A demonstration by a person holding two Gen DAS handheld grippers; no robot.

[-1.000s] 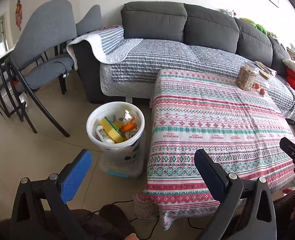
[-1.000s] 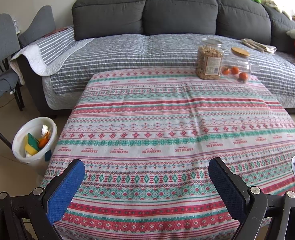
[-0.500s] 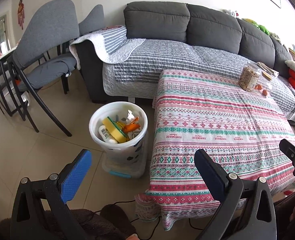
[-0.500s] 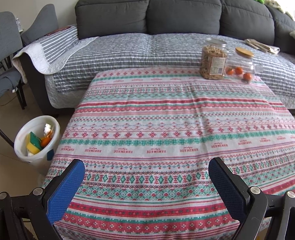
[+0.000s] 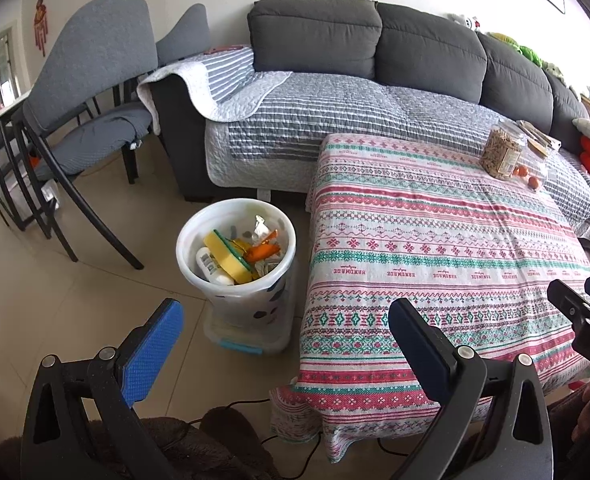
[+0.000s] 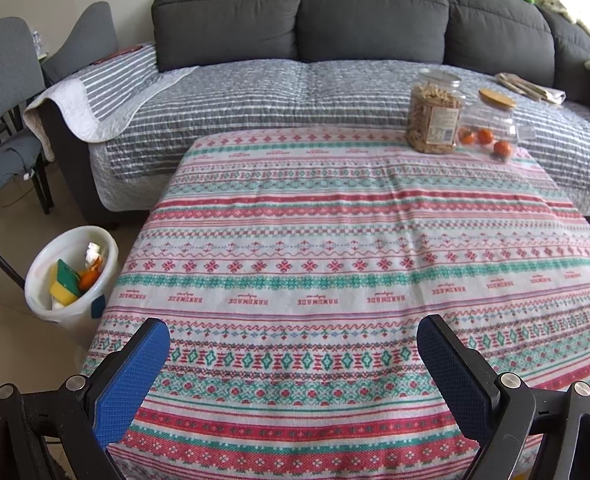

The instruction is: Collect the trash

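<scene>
A white trash bin [image 5: 199, 226] stands on the floor at the table's left side; it also shows in the right wrist view [image 6: 43, 264]. It holds a yellow-green sponge [image 5: 229, 258], a white bottle [image 5: 211, 266], orange scraps and wrappers. My left gripper [image 5: 285, 330] is open and empty, held above the floor and the table's near left corner. My right gripper [image 6: 293, 346] is open and empty over the table's front edge; its tip shows in the left wrist view [image 5: 575, 304]. The patterned tablecloth [image 6: 355, 248] carries no loose trash that I can see.
A jar of snacks [image 6: 433, 118] and a jar with small oranges [image 6: 489, 132] stand at the table's far right. A grey sofa [image 6: 295, 80] runs behind the table. Grey chairs [image 5: 91, 92] stand at the left. Cables lie on the floor by the near table corner.
Both grippers have drifted slightly left and back, so the scene shifts right in both views. Both stay open and empty. The bin's contents are unchanged.
</scene>
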